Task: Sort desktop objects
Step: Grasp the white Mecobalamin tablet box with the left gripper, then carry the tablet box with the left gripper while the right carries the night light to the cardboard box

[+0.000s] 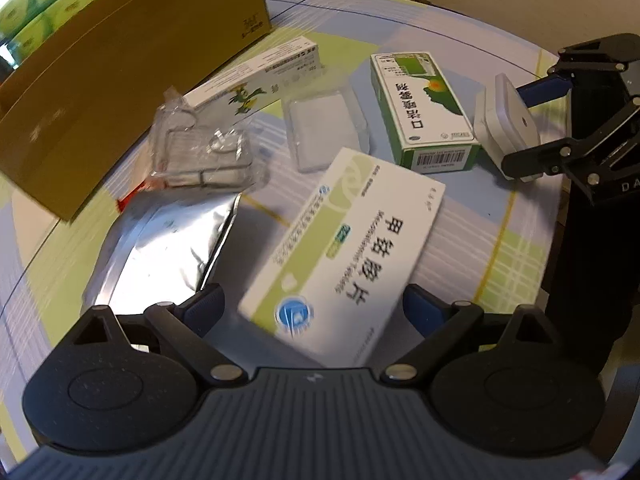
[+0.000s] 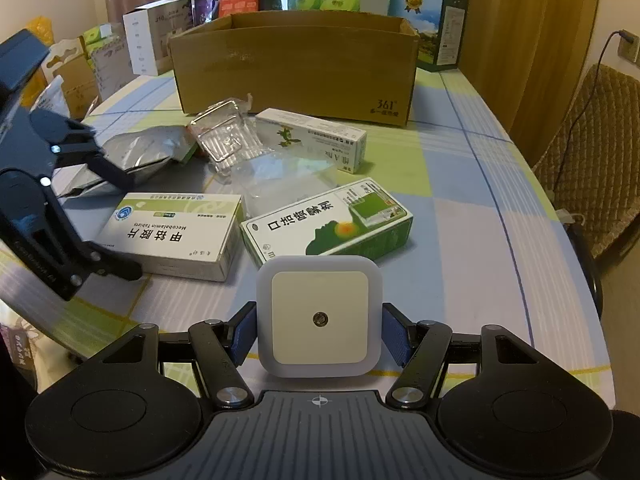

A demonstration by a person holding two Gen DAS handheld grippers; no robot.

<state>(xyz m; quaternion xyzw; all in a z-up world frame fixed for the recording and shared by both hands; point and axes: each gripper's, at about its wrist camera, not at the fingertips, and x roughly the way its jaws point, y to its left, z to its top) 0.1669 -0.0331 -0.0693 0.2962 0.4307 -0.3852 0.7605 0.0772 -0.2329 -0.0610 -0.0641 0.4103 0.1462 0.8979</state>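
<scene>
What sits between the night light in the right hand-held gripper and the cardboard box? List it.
The right hand-held gripper holds the night light at the table's near edge. Between it and the cardboard box lie the green medicine box, a clear plastic tray and the long white carton. All lie flat and low, so carrying it above them looks feasible.

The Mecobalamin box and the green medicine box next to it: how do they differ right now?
The Mecobalamin box is mostly white with pale green trim; the green medicine box has a white top with a dark green graphic and green sides. The Mecobalamin box lies between the open jaws of the left gripper; the green medicine box has no gripper around it. Both are rectangular cartons lying flat on the checked tablecloth.
</scene>
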